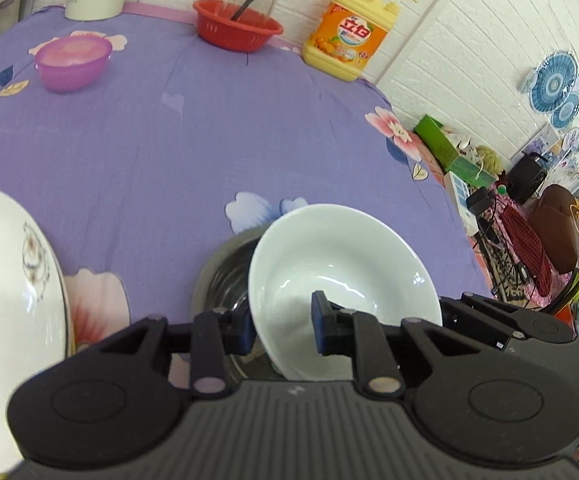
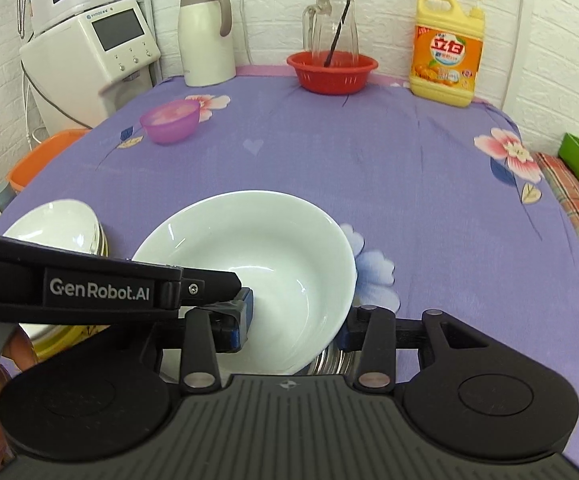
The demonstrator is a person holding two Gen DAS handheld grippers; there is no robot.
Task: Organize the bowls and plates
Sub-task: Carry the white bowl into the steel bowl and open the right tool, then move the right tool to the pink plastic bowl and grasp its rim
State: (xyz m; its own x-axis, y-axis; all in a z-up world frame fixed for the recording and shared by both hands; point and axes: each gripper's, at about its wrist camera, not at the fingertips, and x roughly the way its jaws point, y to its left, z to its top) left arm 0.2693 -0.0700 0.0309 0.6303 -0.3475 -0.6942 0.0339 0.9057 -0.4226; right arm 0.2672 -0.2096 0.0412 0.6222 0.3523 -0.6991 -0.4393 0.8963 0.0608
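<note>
The left gripper (image 1: 283, 326) clamps the near-left rim of the white bowl (image 1: 341, 276), one pad inside and one outside. The right gripper (image 2: 295, 320) straddles the bowl's near-right wall, jaws narrow; pad contact cannot be confirmed. The bowl lies directly ahead of both, tilted over a steel bowl (image 1: 219, 280). The left arm reads "GenRobot.AI"; the white appliance (image 2: 89, 60) reads "yimao".
</note>
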